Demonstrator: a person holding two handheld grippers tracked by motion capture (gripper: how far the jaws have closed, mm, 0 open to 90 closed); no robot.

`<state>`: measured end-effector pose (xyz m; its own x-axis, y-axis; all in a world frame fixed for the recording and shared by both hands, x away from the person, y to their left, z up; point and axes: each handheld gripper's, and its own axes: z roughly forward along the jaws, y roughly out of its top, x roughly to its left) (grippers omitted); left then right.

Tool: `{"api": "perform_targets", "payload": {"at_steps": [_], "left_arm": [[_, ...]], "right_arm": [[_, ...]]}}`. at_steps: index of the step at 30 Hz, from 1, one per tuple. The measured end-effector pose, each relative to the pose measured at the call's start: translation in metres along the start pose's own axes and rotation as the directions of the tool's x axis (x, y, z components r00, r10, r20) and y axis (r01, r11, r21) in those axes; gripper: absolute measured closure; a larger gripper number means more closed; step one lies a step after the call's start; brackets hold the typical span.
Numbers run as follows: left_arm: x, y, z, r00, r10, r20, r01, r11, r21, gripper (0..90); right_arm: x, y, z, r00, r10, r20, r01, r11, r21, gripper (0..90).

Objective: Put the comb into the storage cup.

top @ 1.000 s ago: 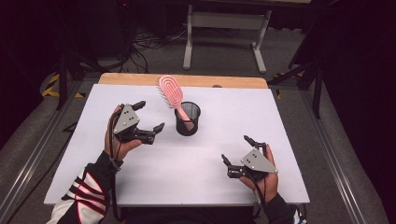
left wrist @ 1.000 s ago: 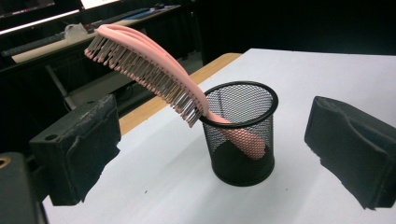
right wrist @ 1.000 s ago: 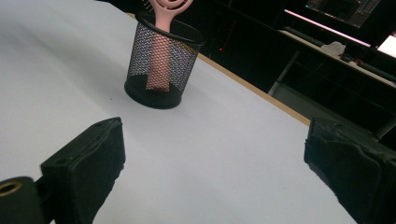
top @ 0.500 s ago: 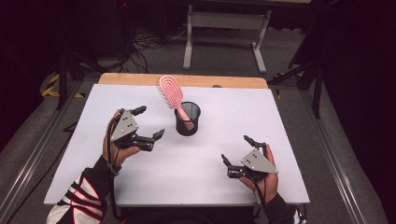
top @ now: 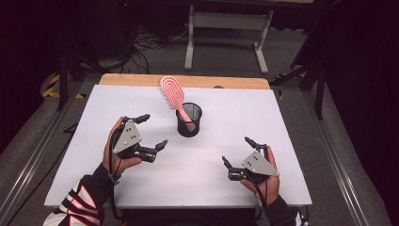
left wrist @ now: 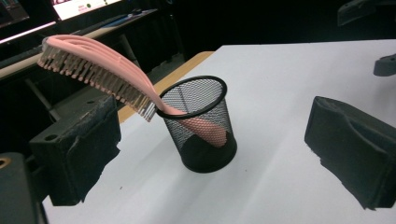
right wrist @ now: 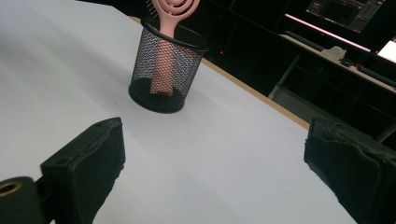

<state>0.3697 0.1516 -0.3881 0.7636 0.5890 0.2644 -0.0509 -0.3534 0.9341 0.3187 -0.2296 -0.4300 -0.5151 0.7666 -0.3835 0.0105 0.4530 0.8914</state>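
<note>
A black mesh cup stands near the middle of the white table. A pink hairbrush rests in it handle down, its head leaning out toward the far left. In the left gripper view the cup and the brush sit between the jaws, a short way off. My left gripper is open, left of the cup, holding nothing. My right gripper is open near the front right, with the cup and the brush ahead of it.
A wooden board edges the table's far side. Beyond it stand a white metal frame and cables on the floor. Dark stands flank the table at both sides.
My left gripper has drawn back from the cup toward the front left. The right gripper has stayed put, and the brush and cup have not moved.
</note>
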Motion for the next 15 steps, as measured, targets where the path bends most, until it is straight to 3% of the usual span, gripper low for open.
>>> {"api": "perform_targets", "payload": {"at_steps": [12,15], "left_arm": [[-0.017,-0.006,-0.003,0.9983,0.055,0.021,-0.055,0.9979,0.033,3.9],[-0.019,-0.009,-0.002,0.9984,0.053,0.018,-0.054,0.9978,0.038,3.9]], "right_arm": [[0.002,0.002,-0.001,0.9999,0.001,-0.013,-0.001,1.0,-0.011,6.2],[0.003,0.003,-0.001,0.9999,-0.002,-0.015,0.001,1.0,-0.011,6.2]]}}
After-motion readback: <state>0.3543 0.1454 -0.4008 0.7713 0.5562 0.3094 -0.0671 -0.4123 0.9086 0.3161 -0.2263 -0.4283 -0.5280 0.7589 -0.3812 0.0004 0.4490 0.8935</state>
